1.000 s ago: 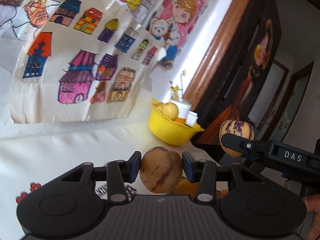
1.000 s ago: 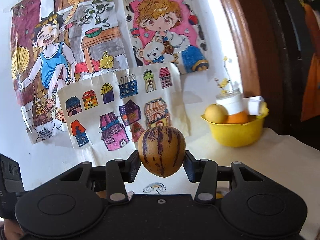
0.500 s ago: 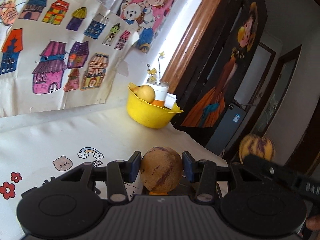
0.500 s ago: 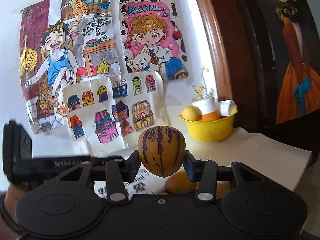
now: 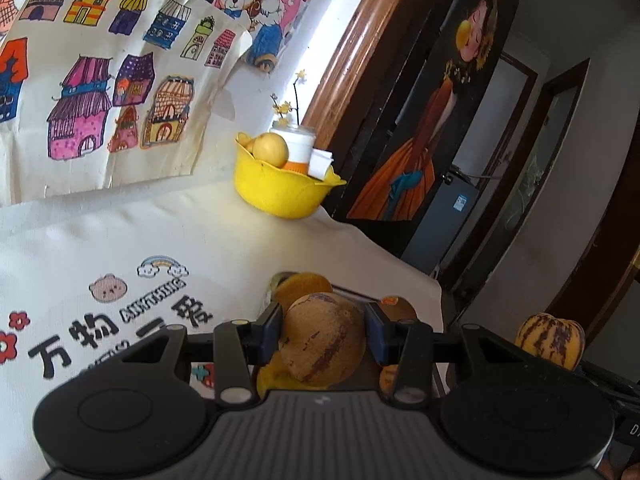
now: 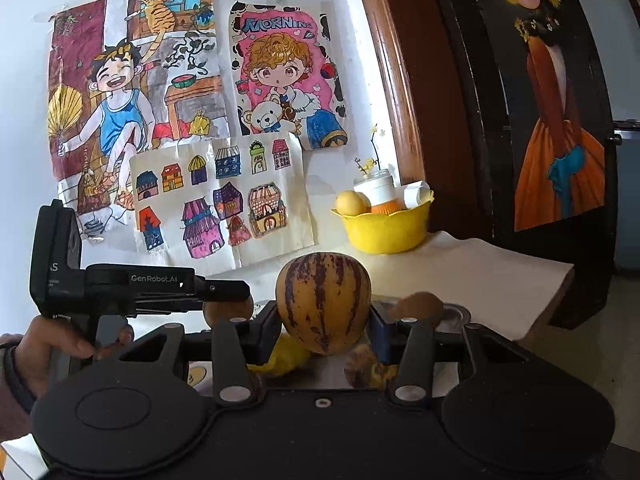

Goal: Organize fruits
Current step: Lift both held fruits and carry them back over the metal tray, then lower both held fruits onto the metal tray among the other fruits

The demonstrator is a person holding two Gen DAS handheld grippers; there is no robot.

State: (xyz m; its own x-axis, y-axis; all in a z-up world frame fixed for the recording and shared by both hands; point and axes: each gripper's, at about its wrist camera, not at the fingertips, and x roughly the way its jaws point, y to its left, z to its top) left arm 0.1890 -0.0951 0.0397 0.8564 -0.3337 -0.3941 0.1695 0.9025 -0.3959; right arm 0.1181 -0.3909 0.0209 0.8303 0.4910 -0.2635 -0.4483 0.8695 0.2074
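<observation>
My left gripper (image 5: 323, 330) is shut on a brownish round fruit (image 5: 320, 348) with faint purple streaks. It hangs just above a metal tray (image 5: 354, 295) that holds yellow and orange fruits (image 5: 304, 286). My right gripper (image 6: 324, 322) is shut on a yellow fruit with purple stripes (image 6: 324, 296), over the same tray, where a yellow fruit (image 6: 288, 354) lies. From the right wrist view the left gripper (image 6: 228, 300) is level on the left, a hand (image 6: 40, 352) holding it. The striped fruit (image 5: 550, 338) shows at the left wrist view's right edge.
A yellow bowl (image 5: 280, 192) with a pale round fruit, an orange one and a white jar stands at the table's far corner by the wall. A printed white tablecloth (image 5: 120, 248) covers the table. Drawings hang on the wall (image 6: 224, 200). The table edge drops off at the right (image 6: 552, 292).
Both grippers have pulled back from the wall and sunk a little, fruits still held. The bowl looks farther off, and the tray with fruits has come into view below them.
</observation>
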